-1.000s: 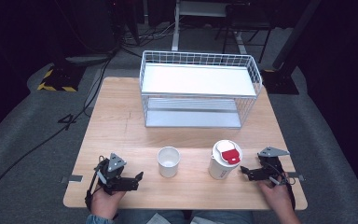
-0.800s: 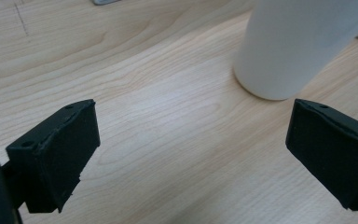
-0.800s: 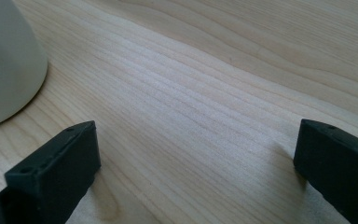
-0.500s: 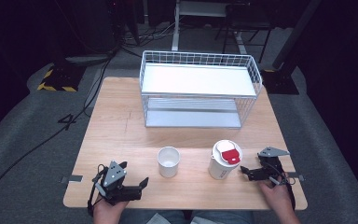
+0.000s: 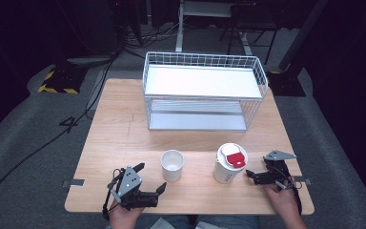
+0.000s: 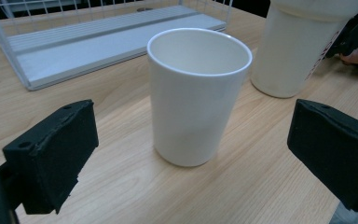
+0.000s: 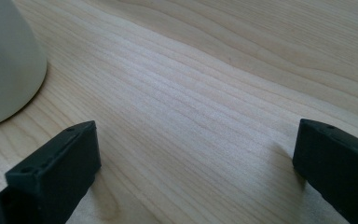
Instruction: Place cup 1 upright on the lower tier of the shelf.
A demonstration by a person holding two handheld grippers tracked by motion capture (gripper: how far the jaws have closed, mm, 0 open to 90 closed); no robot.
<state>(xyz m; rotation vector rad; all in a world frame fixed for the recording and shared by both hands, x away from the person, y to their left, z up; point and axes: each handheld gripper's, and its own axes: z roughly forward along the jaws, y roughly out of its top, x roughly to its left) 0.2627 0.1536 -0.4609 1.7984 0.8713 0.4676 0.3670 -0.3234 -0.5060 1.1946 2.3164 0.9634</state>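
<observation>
Left gripper (image 5: 151,180), jaws wide and just opening further, faces the cup (image 5: 172,165) untouched; right gripper (image 5: 250,175) gapes empty.

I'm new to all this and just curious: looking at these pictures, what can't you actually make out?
- White cup: its bottom inside is hidden by its own wall in the left gripper view.
- Lidded cup: top cut off by the edge in the left gripper view; its red printing is too small to read.
- Wire rack: the far part of its lower shelf is hidden under the upper shelf in the high view.
</observation>
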